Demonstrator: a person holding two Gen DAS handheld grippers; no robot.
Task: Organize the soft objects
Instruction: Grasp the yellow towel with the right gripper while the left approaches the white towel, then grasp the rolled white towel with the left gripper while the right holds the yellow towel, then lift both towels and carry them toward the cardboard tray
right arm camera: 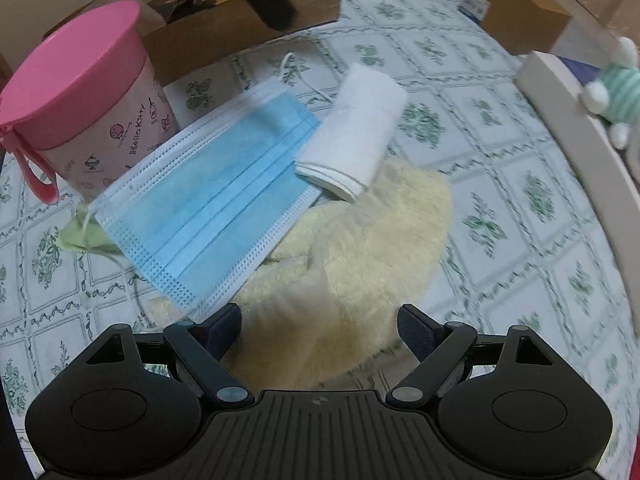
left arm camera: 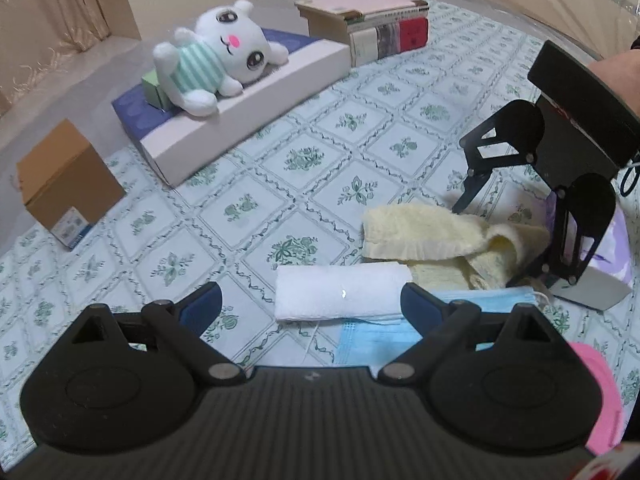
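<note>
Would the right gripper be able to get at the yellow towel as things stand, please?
Probably yes: the right gripper is open directly over the yellow towel, nothing between; the blue mask and white cloth only overlap its far edge.

A home: floral tablecloth [left arm camera: 304,184], curtains [left arm camera: 60,8], plush toy [left arm camera: 216,56], stacked books [left arm camera: 372,28].

Bare tablecloth [left arm camera: 248,184] lies open between the white box [left arm camera: 240,112] and the soft pile: towel [left arm camera: 340,292], yellow cloth [left arm camera: 436,236], mask [right arm camera: 208,204]. A pink cup [right arm camera: 88,112] crowds the mask's edge; a brown box [left arm camera: 64,184] stands well apart.
</note>
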